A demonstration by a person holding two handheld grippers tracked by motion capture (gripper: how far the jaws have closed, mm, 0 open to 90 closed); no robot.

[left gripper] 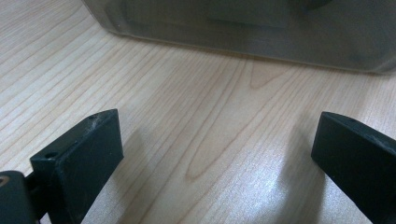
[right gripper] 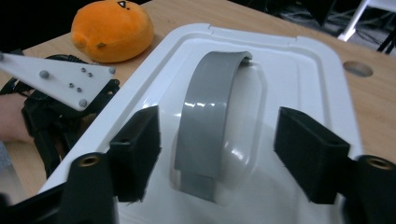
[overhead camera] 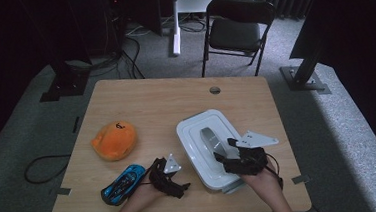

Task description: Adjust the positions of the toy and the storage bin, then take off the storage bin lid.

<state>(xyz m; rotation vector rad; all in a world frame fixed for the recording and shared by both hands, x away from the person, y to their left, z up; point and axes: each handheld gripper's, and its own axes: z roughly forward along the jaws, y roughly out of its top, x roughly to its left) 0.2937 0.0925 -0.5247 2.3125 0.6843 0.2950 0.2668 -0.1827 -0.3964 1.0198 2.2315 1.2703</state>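
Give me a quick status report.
Right gripper open, astride the grey handle of the white box. Left gripper open over bare table. Nothing in the way.

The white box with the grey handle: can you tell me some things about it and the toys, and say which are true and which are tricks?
1. The grey handle sits between the right gripper's two jaws. True; the pads stand on either side of it and do not press on it yet.
2. The white box has its lid off. False: the lid is on, with the handle lying across its top.
3. The orange plush toy lies inside the box. False: it lies on the wooden table, apart from the box.
4. The left gripper holds nothing. True; its jaws stand wide over bare wood.
5. The blue toy car is on the chair. False: it sits near the table's front edge.
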